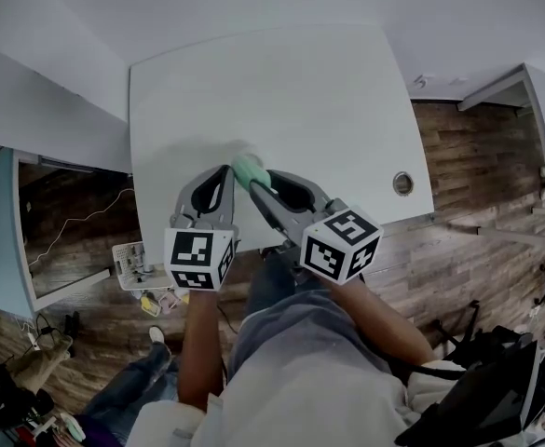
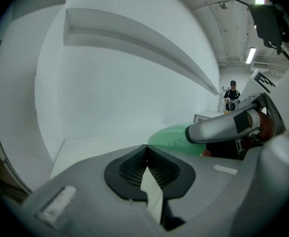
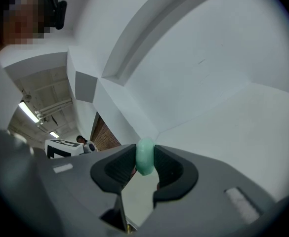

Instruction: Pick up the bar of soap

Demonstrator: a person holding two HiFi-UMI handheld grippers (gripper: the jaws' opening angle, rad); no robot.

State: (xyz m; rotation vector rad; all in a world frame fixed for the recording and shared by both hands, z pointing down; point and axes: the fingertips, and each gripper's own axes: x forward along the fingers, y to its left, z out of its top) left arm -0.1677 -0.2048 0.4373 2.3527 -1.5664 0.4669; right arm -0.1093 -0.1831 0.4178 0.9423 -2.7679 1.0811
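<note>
Looks like the grab's done: right gripper (image 3: pixel 145 151) fingers pinch the soap (image 3: pixel 145 159), left gripper (image 2: pixel 146 149) beside the soap sits closed, empty. Next, lift it steadily off the surface (image 1: pixel 300 91).

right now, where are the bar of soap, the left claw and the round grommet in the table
bar of soap (image 3: pixel 144 155): right gripper view, its rounded green edge.
left claw (image 2: pixel 146 148): left gripper view, where its closed tips meet.
round grommet (image 1: pixel 402 183): head view, its centre.
</note>
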